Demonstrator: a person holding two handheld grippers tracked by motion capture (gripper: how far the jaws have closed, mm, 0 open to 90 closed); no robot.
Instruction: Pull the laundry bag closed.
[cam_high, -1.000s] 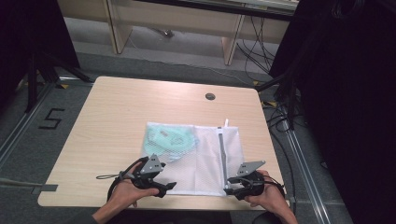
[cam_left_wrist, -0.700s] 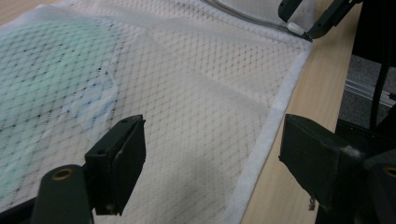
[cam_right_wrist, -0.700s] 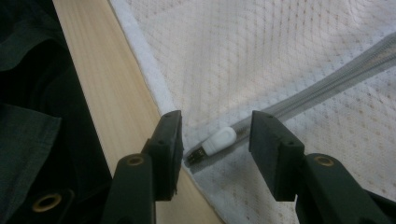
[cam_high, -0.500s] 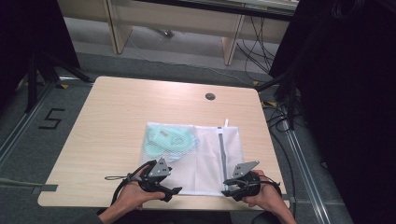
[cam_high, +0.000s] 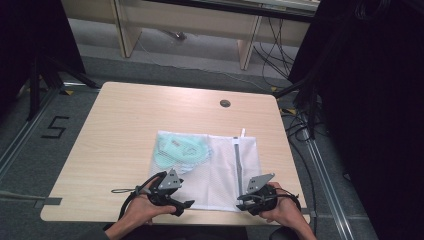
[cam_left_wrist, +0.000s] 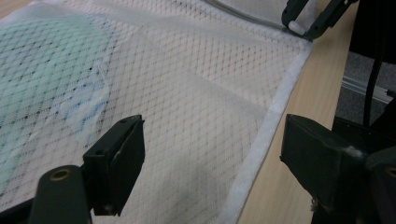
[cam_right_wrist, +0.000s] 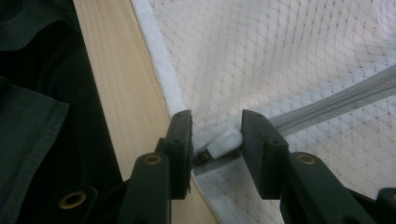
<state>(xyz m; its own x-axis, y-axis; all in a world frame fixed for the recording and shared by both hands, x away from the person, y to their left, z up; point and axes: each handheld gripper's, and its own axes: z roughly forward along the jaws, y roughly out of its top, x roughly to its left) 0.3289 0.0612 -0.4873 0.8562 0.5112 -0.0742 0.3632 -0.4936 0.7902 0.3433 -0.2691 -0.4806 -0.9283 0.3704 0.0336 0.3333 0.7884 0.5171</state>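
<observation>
Mesh bag (cam_high: 210, 167) lies flat, white, a pale green garment (cam_high: 180, 150) inside; right gripper (cam_right_wrist: 216, 140) jaws have been closing around its white zipper pull (cam_right_wrist: 225, 142), left gripper (cam_left_wrist: 210, 158) gaping over its hem.

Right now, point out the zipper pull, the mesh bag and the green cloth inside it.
zipper pull (cam_right_wrist: 225, 141): right gripper view, on its white tab between the jaws.
mesh bag (cam_high: 220, 172): high view, on its bare white netting.
green cloth (cam_high: 181, 150): high view, on its middle, seen through the mesh.
</observation>
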